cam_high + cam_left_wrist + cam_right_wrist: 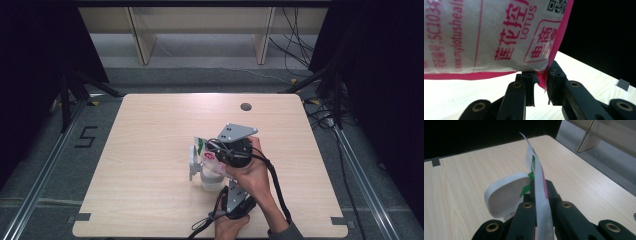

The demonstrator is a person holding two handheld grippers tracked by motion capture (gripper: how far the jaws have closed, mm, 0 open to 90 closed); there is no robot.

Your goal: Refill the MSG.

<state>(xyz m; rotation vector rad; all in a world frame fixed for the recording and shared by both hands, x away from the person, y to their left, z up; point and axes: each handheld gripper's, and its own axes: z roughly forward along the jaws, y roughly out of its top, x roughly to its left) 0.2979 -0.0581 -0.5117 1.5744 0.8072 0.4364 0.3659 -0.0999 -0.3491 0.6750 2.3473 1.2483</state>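
Observation:
A white pouch with pink and green print hangs tilted over a white jar whose flip lid stands open. My right gripper, grey plate on top, is shut on the pouch's upper edge. In the right gripper view that edge runs edge-on between the gripper's jaws, with the lid just behind. My left gripper comes up from below. In the left gripper view the gripper pinches the pink bottom corner of the pouch.
The wooden table has a round grommet near its far edge. Dark curtains flank it, with cables on the floor at the right and shelf legs beyond. Both hands sit near the table's front edge.

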